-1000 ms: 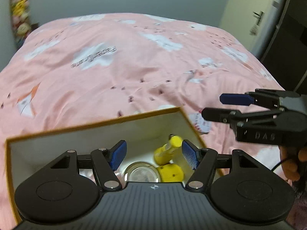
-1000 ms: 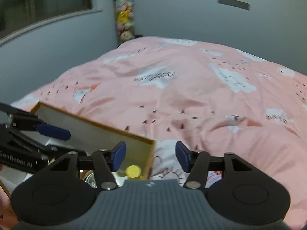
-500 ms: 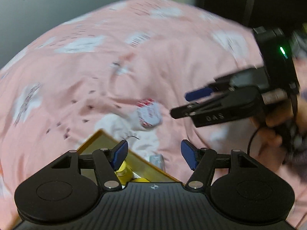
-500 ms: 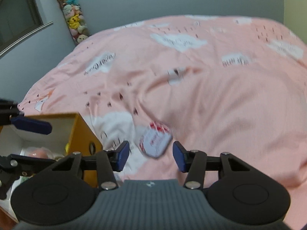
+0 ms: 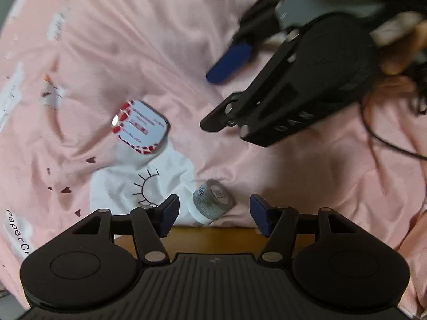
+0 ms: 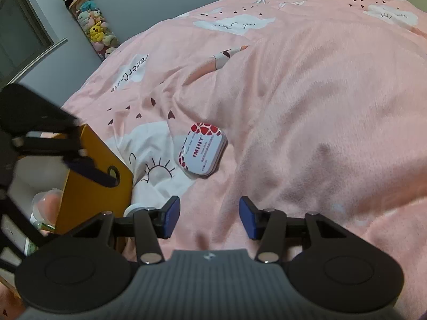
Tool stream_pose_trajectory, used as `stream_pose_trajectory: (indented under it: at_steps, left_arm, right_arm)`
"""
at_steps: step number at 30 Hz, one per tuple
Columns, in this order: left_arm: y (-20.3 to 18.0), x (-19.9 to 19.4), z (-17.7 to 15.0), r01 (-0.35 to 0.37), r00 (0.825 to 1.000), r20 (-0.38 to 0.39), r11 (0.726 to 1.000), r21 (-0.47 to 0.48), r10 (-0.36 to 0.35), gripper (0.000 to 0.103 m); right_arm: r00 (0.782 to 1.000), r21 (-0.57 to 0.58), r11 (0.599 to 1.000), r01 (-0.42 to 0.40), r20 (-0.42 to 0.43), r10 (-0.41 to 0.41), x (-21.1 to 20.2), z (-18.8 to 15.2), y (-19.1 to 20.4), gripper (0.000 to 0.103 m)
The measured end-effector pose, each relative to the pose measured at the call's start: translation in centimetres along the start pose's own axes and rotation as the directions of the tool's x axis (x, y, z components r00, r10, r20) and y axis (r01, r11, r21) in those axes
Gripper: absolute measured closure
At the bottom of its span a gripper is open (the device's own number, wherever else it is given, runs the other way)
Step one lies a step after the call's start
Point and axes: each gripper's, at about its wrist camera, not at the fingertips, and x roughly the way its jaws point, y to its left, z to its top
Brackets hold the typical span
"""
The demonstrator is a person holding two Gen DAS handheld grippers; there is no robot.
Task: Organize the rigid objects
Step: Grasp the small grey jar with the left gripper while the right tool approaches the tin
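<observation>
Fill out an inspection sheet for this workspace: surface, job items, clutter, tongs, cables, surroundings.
Surface: pink cloud-print duvet, rumpled.
Job's things: IMINT mint tin lying flat on the duvet; small glittery jar on its side beside the box; yellow cardboard box with items inside, too hidden to name.
Clutter: nothing seen.
Grippers: left tongs open and empty, over the jar; right tongs open and empty, short of the tin.
Cables: black cable trailing from the right tongs' handle.
Surroundings: grey wall, tube of plush toys, window at left.

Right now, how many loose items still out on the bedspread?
2: the mint tin flat on the bedspread, and a small grey jar on its side beside the box.
</observation>
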Motion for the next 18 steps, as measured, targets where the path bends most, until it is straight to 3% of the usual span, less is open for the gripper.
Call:
stream_pose_trajectory:
  at_steps: [8,13,15,17,18]
  left_arm:
    - [-1.6,5.0,1.5,0.03,0.984,-0.178,0.984,0.178,0.002,0.032]
    - [-1.7,6.3,1.0,0.02,0.98,-0.197,0.975,0.221,0.025,0.031]
    - [-1.5,6.8,0.9,0.015,0.979,-0.203,0.976,0.216,0.03,0.037]
    - [-1.3,7.6,0.5,-0.005,0.975,-0.214,0.975,0.221,0.053,0.055]
    - [-1.0,7.7,0.6,-0.005,0.975,-0.215,0.979,0.206,0.05,0.055]
  right_arm:
    - [0.999,0.003,1.0,-0.027,-0.018,0.027,0.8,-0.1,-0.7,0.052]
    - [0.999,-0.024,1.0,-0.006,-0.038,0.005,1.4,-0.2,-0.5,0.05]
    - [0.999,-0.01,1.0,-0.013,-0.04,0.013,1.5,-0.2,-0.8,0.05]
    - [0.999,0.007,1.0,-0.026,-0.041,0.026,1.6,0.0,-1.2,0.05]
    - [0.999,0.009,1.0,-0.029,-0.041,0.03,1.6,0.0,-1.2,0.05]
